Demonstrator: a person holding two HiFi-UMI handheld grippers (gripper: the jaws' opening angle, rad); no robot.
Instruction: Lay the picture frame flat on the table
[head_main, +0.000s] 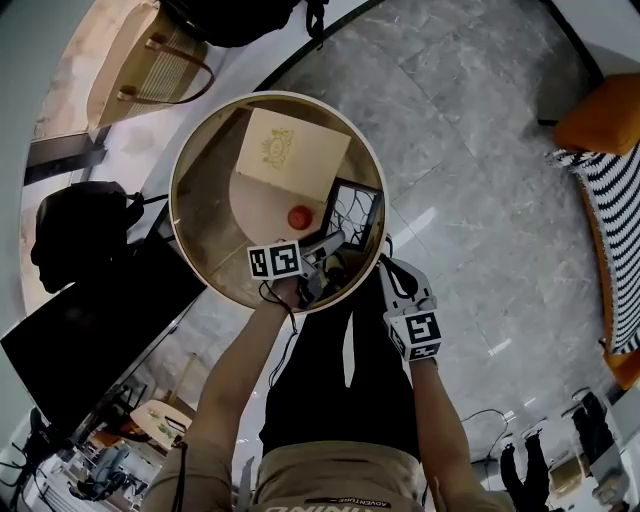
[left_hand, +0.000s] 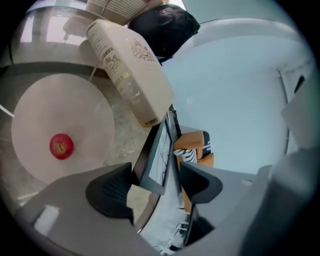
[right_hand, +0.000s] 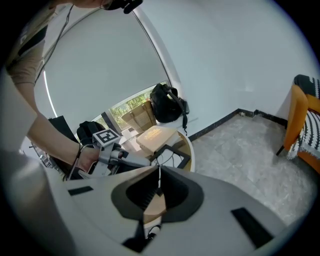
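Standing on edge just beside the rim of the round tabletop (head_main: 200, 230), the picture frame (left_hand: 159, 145) sits loose between the spread jaws of the left hand-held gripper (left_hand: 156, 176), and neither pad seems to press it. Unsupported, it could topple outward over the rim onto the marble floor (head_main: 470, 150), or slap down hard on its glass. The left forearm reaches over the near rim, angled downward. The right hand-held gripper (right_hand: 159, 182) hangs off the tabletop, jaws together and empty.

Left claw (head_main: 333, 243) hides part of picture frame (head_main: 357, 208).
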